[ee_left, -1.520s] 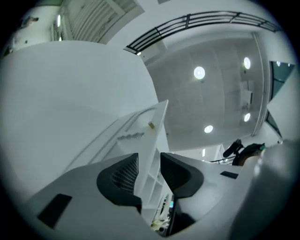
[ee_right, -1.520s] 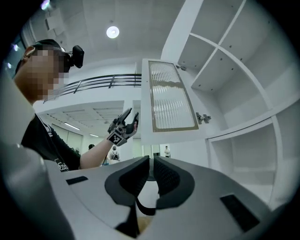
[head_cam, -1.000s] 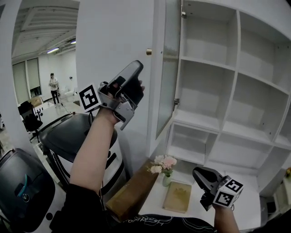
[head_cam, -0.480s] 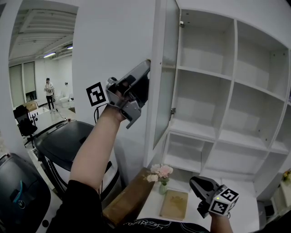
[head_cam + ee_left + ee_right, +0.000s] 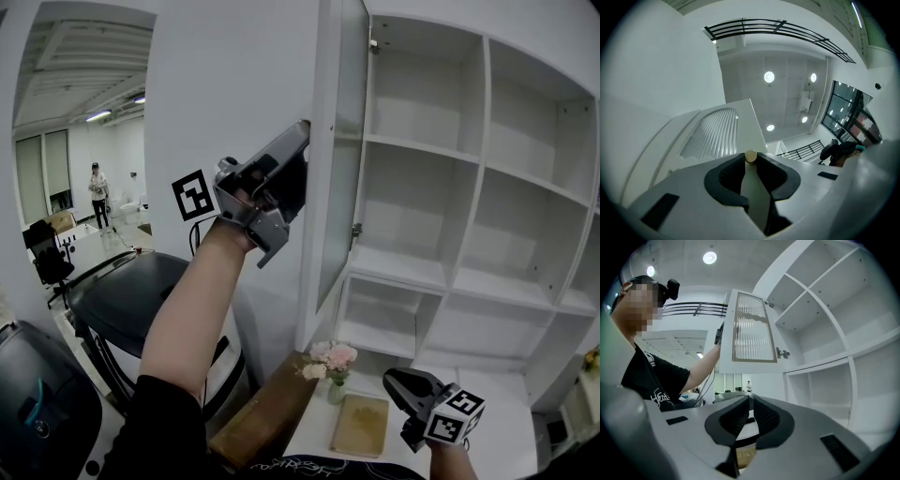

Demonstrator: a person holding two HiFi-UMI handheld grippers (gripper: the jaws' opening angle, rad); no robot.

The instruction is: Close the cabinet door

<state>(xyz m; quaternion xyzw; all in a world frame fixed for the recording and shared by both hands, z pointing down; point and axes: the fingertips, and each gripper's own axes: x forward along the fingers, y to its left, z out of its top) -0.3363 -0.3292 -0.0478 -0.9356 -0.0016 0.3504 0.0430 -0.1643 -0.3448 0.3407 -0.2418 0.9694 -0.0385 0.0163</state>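
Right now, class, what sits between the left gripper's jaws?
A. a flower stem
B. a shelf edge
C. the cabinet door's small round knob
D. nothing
C: in its own view the left gripper, whose jaws have just been closing, pinches the round knob of the cabinet door.

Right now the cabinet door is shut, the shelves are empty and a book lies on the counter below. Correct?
No: the cabinet door stands open, swung out from the shelves, as the head view shows. The shelves are empty and the book lies on the counter below.
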